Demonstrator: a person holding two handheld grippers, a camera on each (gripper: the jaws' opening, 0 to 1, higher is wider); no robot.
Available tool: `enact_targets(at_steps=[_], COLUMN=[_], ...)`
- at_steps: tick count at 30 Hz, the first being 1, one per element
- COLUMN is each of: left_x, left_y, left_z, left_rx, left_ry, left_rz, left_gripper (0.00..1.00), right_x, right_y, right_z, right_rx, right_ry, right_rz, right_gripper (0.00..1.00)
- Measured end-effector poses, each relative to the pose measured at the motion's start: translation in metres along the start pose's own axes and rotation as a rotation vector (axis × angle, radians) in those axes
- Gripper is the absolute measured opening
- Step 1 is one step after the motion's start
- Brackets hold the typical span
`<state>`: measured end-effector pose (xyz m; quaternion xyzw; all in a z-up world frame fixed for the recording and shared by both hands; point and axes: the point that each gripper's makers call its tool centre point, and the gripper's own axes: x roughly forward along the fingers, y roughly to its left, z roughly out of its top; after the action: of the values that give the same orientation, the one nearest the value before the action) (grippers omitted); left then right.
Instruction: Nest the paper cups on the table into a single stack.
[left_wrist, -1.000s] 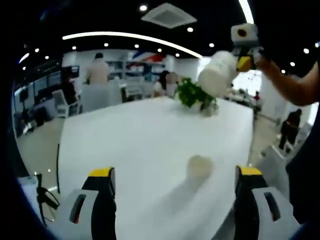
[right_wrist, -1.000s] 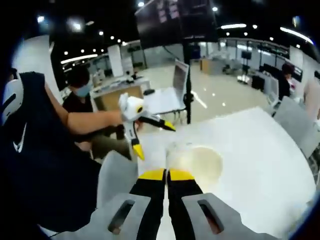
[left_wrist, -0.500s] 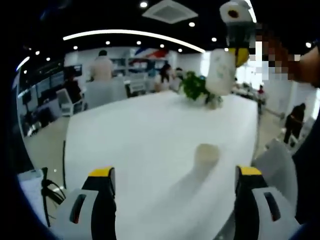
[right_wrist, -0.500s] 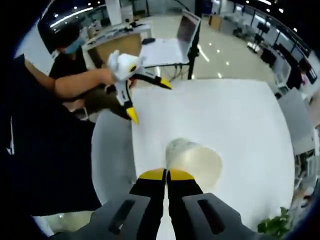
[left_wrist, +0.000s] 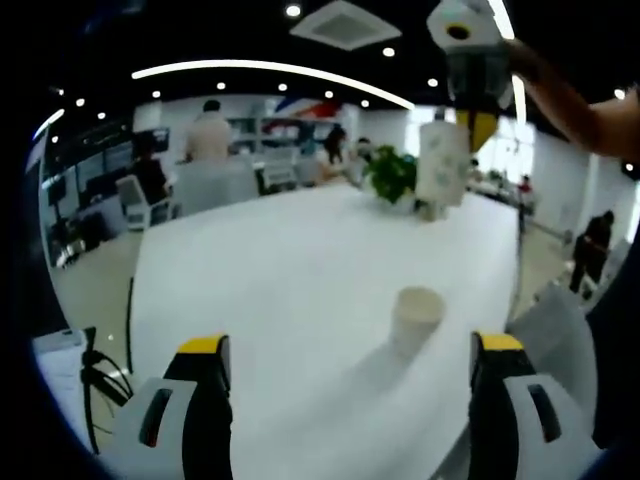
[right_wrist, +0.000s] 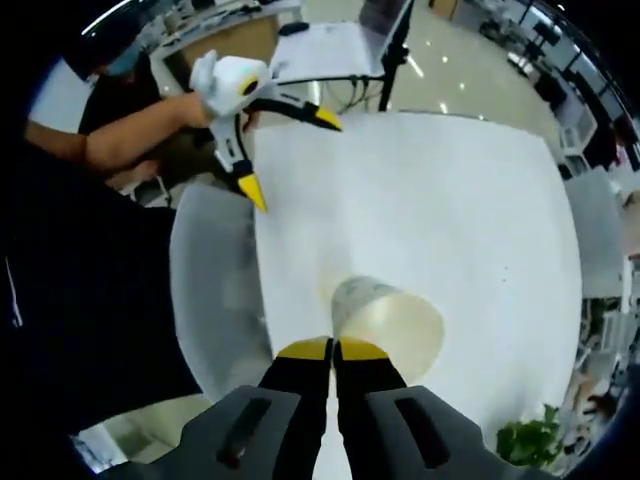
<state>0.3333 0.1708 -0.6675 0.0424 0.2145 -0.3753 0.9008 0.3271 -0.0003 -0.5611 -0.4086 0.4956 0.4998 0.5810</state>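
Note:
A white paper cup (left_wrist: 417, 318) stands upright on the white table (left_wrist: 280, 290), ahead and right of centre between my left gripper's wide-open jaws (left_wrist: 351, 344). High above the table's far right hangs a second paper cup (left_wrist: 443, 165), with my right gripper (left_wrist: 470, 70) over it. In the right gripper view that cup (right_wrist: 392, 320) is pinched by its rim in the shut right gripper (right_wrist: 333, 348), which looks down on the table (right_wrist: 450, 200). The left gripper (right_wrist: 290, 155) shows at upper left, open and holding nothing.
A green potted plant (left_wrist: 392, 175) sits at the table's far end, also seen as the plant (right_wrist: 530, 440) at lower right. A pale chair (right_wrist: 215, 290) stands against the table's edge by the person in dark clothes. People and desks fill the room behind.
My right gripper has turned from tilted to pointing straight down at the table, so the held cup now hangs vertical. The left gripper stays open; its view has shifted slightly.

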Motion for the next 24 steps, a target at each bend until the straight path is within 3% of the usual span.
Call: enact_targets(at_steps=[7, 24], left_x=[-0.001, 0.002], left_y=[-0.001, -0.002], left_z=[-0.004, -0.011], left_rx=[0.000, -0.016], left_ry=[0.011, 0.024], left_rz=[-0.002, 0.021], left_gripper=[0.99, 0.99], right_x=[0.003, 0.033], right_y=[0.001, 0.003], right_z=[0.001, -0.003], right_rx=[-0.003, -0.015], right_ry=[0.007, 0.048], right_rz=[0.001, 0.009], right_gripper=[0.00, 0.00])
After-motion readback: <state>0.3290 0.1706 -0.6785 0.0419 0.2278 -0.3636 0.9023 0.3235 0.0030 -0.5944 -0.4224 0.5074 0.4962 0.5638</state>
